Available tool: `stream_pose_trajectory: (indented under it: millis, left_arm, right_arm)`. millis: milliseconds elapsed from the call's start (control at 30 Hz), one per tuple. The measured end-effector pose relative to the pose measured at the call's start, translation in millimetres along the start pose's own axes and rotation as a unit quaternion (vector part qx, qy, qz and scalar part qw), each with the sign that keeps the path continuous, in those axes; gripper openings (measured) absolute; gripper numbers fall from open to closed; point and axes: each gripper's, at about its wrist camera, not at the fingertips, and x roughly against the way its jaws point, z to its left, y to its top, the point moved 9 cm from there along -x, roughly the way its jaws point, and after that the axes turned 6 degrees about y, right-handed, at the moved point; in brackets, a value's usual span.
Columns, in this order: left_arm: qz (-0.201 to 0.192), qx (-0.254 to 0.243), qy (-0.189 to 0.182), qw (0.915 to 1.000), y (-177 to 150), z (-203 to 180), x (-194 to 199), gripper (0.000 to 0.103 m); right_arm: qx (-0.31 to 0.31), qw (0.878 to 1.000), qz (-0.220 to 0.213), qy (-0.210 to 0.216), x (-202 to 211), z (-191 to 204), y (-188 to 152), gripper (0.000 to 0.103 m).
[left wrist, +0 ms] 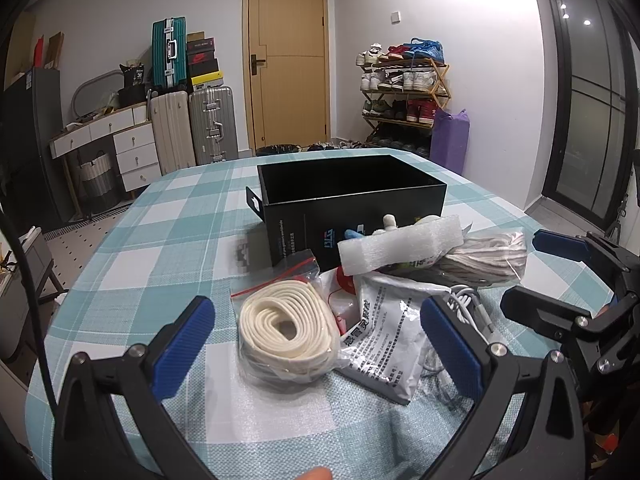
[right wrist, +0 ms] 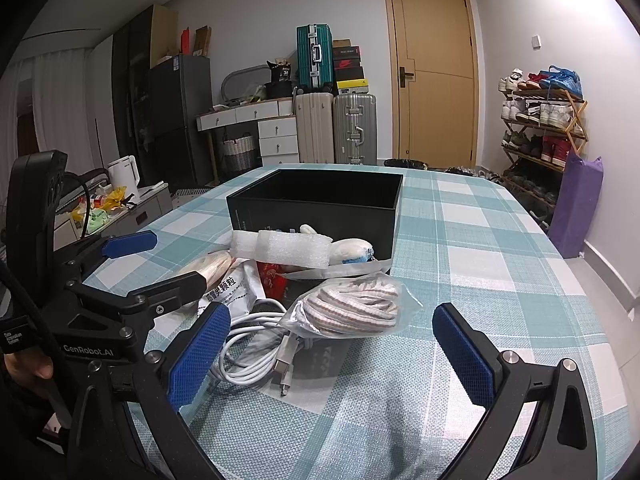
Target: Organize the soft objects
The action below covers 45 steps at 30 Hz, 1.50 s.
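The words "GenRobot.AI" stood on the body of the left gripper [right wrist: 158, 264], seen from the right wrist camera. A white pouch [left wrist: 394, 332] carried black Chinese printing, too small to read with certainty. The black box [left wrist: 348, 208] had small pale print and a blue mark on its near wall, not readable.

The soft things lay in a heap on the counter [left wrist: 160, 240], just in front of the box. A bag of coiled cream cord [left wrist: 286, 330] lay flat at the left of the heap, and its long axis ran from near to far. A white foam strip [left wrist: 400, 244] lay across the top of the heap, with its long axis left to right, touching the box wall. A bag of striped cord [right wrist: 352, 308] lay at the right, beside a coiled white cable [right wrist: 256, 344].

The left gripper [left wrist: 318, 338] was wide open around the cream cord and held nothing. The right gripper [right wrist: 332, 348] was also wide open, near the striped cord, and empty.

The counter wore a teal and white checked cloth. Behind it were a wooden door [left wrist: 286, 56], suitcases [left wrist: 188, 128] and a shoe rack [left wrist: 404, 92].
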Motion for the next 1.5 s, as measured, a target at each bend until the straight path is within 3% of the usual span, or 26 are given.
stream_pose_trajectory:
  millis: [1500]
  left_arm:
    - [0.002, 0.009, 0.005, 0.9999, 2.3, 5.3, -0.7, 0.103]
  right_arm:
    - [0.002, 1.0, 0.003, -0.002, 0.4, -1.1, -1.1, 0.103]
